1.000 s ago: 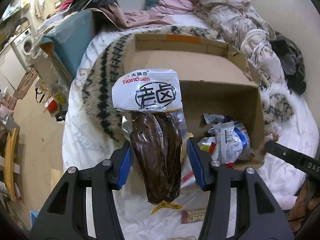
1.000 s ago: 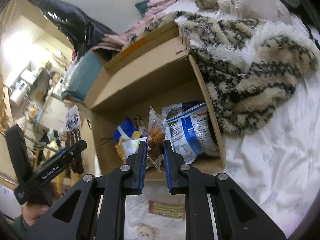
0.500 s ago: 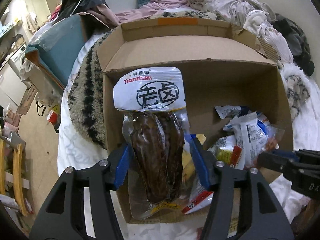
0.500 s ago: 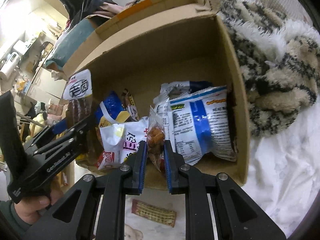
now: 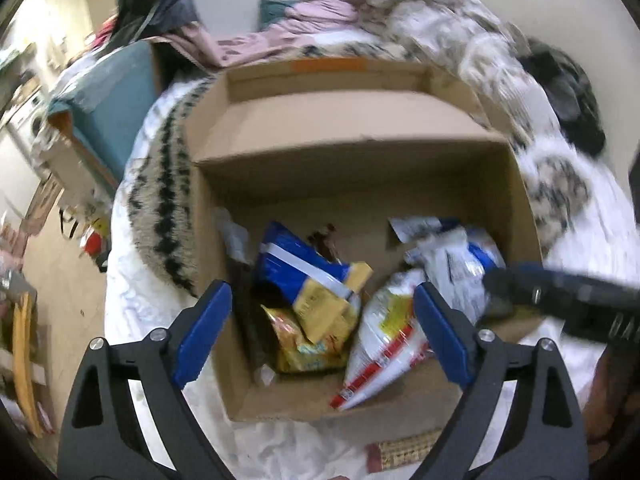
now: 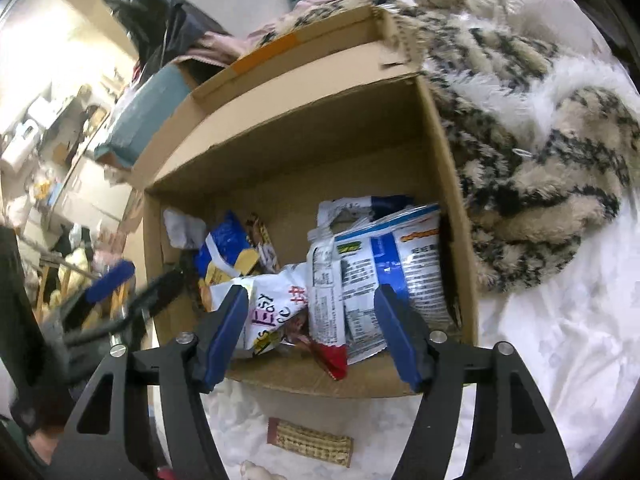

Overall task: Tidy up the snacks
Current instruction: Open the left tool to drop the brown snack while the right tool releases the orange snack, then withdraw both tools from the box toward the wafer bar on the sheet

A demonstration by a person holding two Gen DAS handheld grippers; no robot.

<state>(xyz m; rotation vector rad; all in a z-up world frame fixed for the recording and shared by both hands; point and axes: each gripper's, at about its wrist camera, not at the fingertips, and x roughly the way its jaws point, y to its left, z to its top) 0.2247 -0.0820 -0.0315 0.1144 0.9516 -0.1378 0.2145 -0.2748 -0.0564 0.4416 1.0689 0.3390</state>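
Observation:
An open cardboard box (image 5: 360,128) (image 6: 280,140) stands on the bed with several snack bags inside. My left gripper (image 5: 320,332) hangs over its near left corner. Its jaws are opening wide and nothing is between them. The dark meat pack (image 5: 246,292) lies along the box's left wall, beside a blue and yellow bag (image 5: 308,276). My right gripper (image 6: 312,332) is over the box's near wall. Its jaws are opening too, with nothing pressed between the pads. Below it lie a white bag (image 6: 272,304) and a blue and white bag (image 6: 400,264).
A wrapped biscuit bar (image 6: 310,442) (image 5: 404,446) lies on the white sheet in front of the box. A furry striped blanket (image 6: 540,160) crowds the box's right side and back. Clothes (image 5: 420,12) are heaped behind. The bed's left edge drops to the floor (image 5: 60,280).
Both grippers have opened. The dark meat pack left the left gripper and the small clear pack left the right one; both dropped into the box. Both grippers sank closer to the box.

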